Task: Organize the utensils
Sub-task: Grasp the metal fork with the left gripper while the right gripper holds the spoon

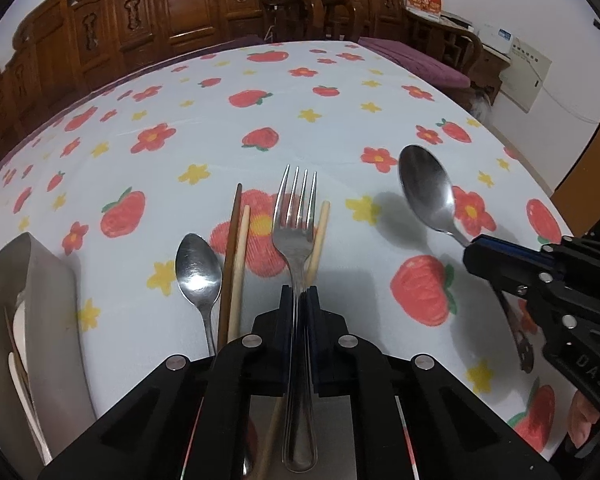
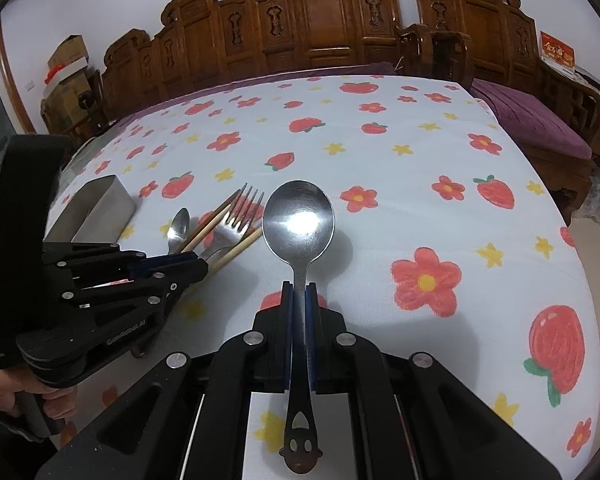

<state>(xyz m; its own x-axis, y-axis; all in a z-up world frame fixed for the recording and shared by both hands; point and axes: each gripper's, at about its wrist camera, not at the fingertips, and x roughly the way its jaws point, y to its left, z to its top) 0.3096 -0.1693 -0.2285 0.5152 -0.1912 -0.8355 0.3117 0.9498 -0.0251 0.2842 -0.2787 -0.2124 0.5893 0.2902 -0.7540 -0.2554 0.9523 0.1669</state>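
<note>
Carved wooden chairs (image 1: 172, 12) line the far side of my table, whose white tablecloth (image 1: 204, 136) is printed with red flowers and fruit. At far left in my left wrist view, a grey metal holder (image 1: 48, 280) stands with pale utensils inside it. To its right, a small spoon (image 1: 198, 268) lies on the cloth, touching a dark brown chopstick (image 1: 231, 248) and a pale chopstick (image 1: 239, 264). Next comes my left gripper (image 1: 299, 300), its jaws clamped on the neck of a fork (image 1: 296, 224), tines pointing away from me, with another pale chopstick (image 1: 320, 232) lying just behind the fork. Farthest right, my right gripper (image 2: 299, 292) pinches the stem of a large spoon (image 2: 298, 220), bowl forward and raised above the cloth, with its shadow falling on the fabric below. The spoon's handle end, cut with a smiling face, pokes back between the fingers. A hand (image 2: 40, 396) holds the left gripper's handle.
</note>
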